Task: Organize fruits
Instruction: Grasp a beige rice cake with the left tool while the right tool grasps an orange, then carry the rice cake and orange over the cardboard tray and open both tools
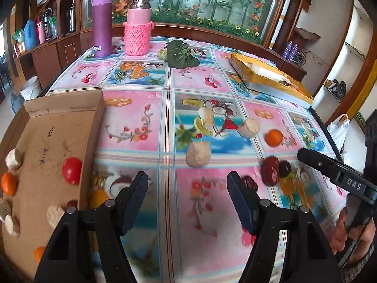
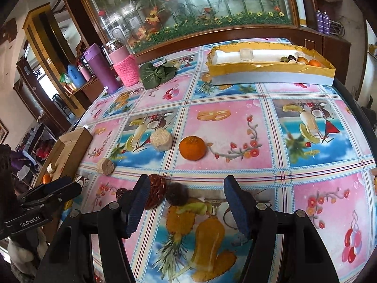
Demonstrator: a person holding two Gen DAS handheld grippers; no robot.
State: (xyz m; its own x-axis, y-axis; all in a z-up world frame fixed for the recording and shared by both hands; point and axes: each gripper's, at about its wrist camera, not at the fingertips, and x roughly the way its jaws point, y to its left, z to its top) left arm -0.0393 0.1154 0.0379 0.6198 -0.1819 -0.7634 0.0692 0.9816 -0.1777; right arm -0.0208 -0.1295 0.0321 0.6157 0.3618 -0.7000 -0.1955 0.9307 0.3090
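Observation:
On the patterned tablecloth lie an orange (image 2: 192, 147), two pale round cakes (image 2: 161, 139) (image 2: 105, 166), two red dates (image 2: 155, 194) (image 2: 121, 193) and a dark round fruit (image 2: 177, 194). My right gripper (image 2: 186, 208) is open and empty, low over the table, with the dark fruit just ahead between its fingers. My left gripper (image 1: 187, 202) is open and empty above the table, right of the cardboard box (image 1: 47, 127), which holds a tomato (image 1: 71, 170), an orange (image 1: 9, 183) and pale cakes. The dates (image 1: 270, 170) show to its right.
A yellow tray (image 2: 271, 74) at the back right holds several fruits and a glass. A purple flask (image 1: 102, 23), a pink knitted-sleeve bottle (image 1: 137, 26) and a green leaf bundle (image 1: 180, 55) stand at the back. The table's right edge (image 1: 329, 132) is close.

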